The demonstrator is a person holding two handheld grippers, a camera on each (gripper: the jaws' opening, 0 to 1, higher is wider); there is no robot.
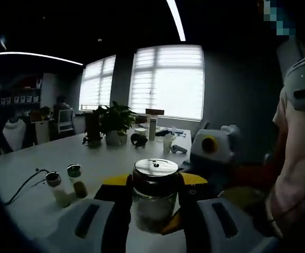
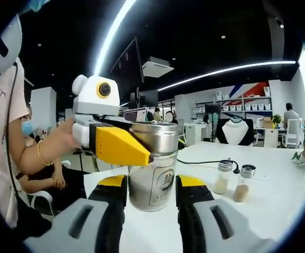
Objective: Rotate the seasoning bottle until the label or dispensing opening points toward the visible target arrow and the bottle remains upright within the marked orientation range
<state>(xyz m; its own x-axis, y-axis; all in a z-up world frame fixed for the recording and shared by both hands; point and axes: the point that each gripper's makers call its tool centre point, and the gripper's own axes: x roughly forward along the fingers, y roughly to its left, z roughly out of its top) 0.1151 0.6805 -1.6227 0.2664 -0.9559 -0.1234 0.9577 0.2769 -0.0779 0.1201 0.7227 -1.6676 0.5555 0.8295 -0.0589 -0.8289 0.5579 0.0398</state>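
Bottle point(image 2: 153, 166) (steel-capped, label showing) is held upright on the white table point(image 2: 279, 200) between the jaws of the right gripper point(image 2: 151, 197), which are closed against its sides. Its cap is clamped by the left gripper point(image 2: 142, 150), reaching in from the left. Two small shakers point(image 2: 234, 182) are seen beyond, near a black cable point(image 2: 200, 162).

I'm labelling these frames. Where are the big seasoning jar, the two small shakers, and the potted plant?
Seasoning jar point(image 2: 153, 182), right gripper view, on its printed label.
Small shakers point(image 2: 244, 183), right gripper view, on the nearer one's glass body.
Potted plant point(image 1: 113, 120), left gripper view, on its leaves.
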